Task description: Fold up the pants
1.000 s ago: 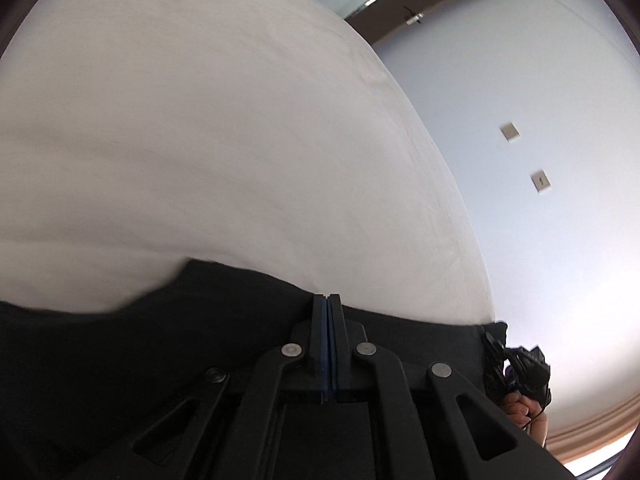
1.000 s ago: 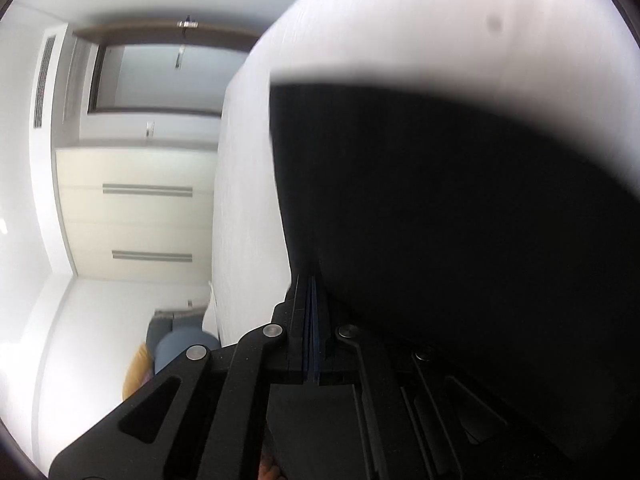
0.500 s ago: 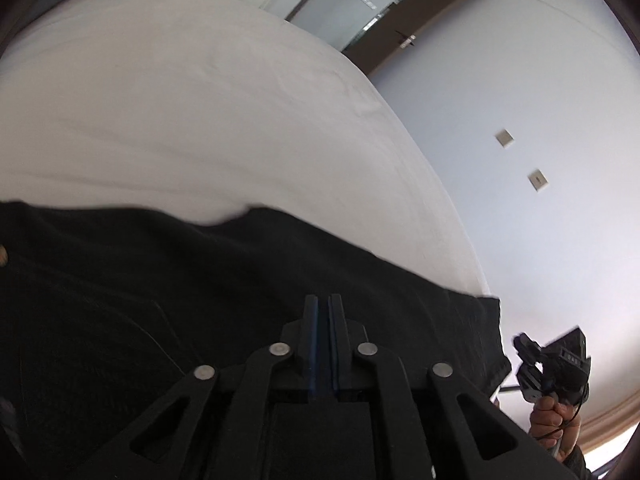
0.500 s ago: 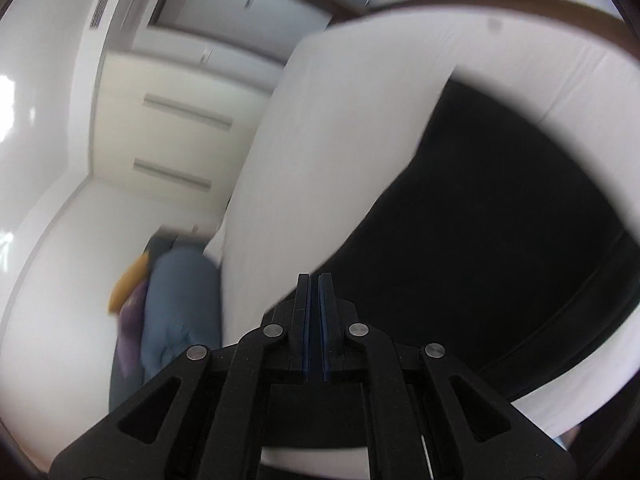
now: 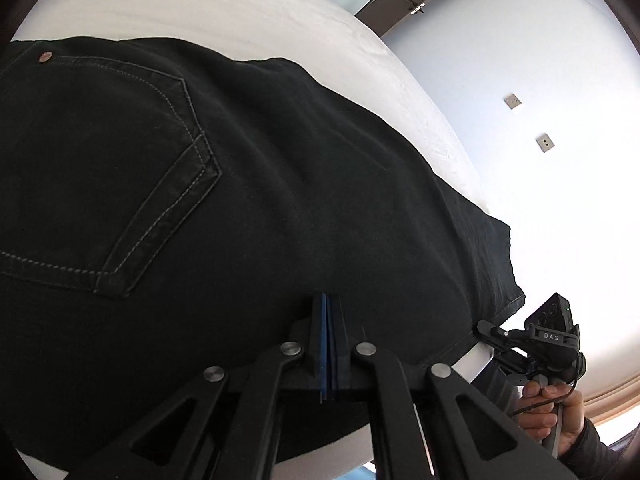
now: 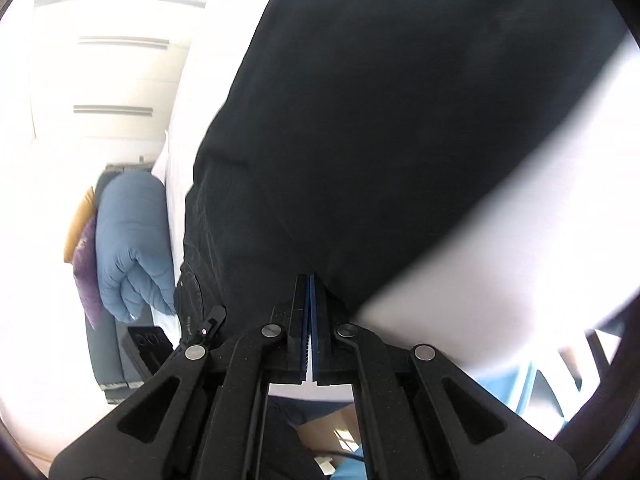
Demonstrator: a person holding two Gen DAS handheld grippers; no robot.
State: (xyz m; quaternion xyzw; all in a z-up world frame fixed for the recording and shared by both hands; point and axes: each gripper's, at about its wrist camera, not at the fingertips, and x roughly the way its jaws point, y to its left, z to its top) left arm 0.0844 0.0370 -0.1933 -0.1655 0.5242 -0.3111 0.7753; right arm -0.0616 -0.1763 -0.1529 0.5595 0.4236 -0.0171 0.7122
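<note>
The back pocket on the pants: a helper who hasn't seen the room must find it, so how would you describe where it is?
Start at the white bed, where the black pants lie spread out. In the left wrist view, look left of the left gripper for the back pocket. It is the five-sided patch outlined in pale double stitching, below a small copper rivet.

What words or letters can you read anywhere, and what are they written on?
"DAS": white letters on the black body of the right gripper, seen from the left wrist view.
Raised marking on a black box beside the bed in the right wrist view: too blurred to read.
The black pants show no text.
</note>
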